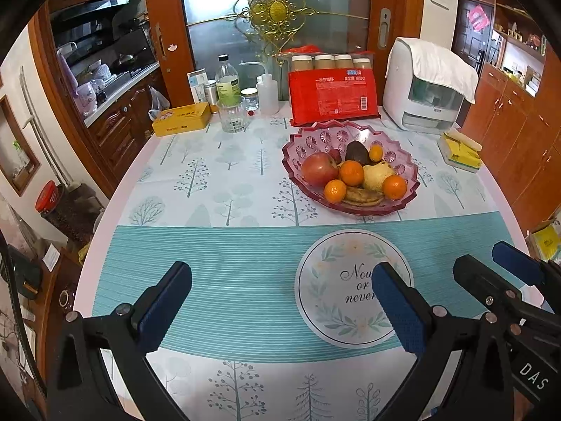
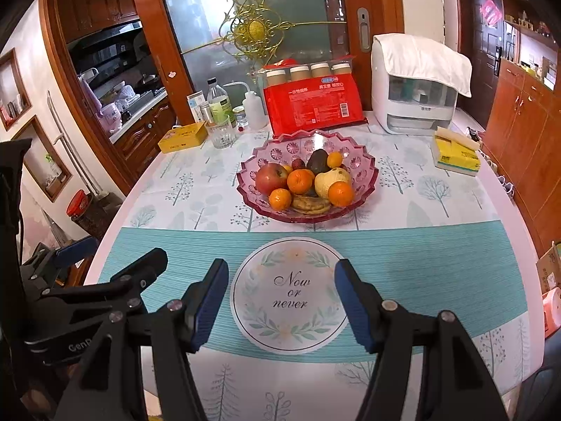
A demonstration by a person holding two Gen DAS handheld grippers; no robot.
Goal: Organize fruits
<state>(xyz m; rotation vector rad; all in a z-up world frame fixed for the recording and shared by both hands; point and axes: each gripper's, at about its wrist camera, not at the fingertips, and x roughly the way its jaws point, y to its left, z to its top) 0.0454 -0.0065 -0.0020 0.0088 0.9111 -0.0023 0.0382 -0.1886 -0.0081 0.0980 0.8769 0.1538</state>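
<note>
I'm hanging back with my left gripper (image 1: 280,307) and right gripper (image 2: 280,301) both spread wide and empty, because all the fruit already sits piled in the pink bowl (image 2: 364,179) mid-table.

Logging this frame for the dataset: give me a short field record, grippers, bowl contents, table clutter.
left gripper: open, empty, over the teal band of the tablecloth
right gripper: open, empty, straddling the round "Now or never" print
bowl: pink glass, mid-table, beyond both grippers
fruit in bowl: apple, pear, avocado, several oranges, a banana at the front
behind bowl: red pack, glass, yellow tin, white appliance
fruit outside bowl: none seen
</note>
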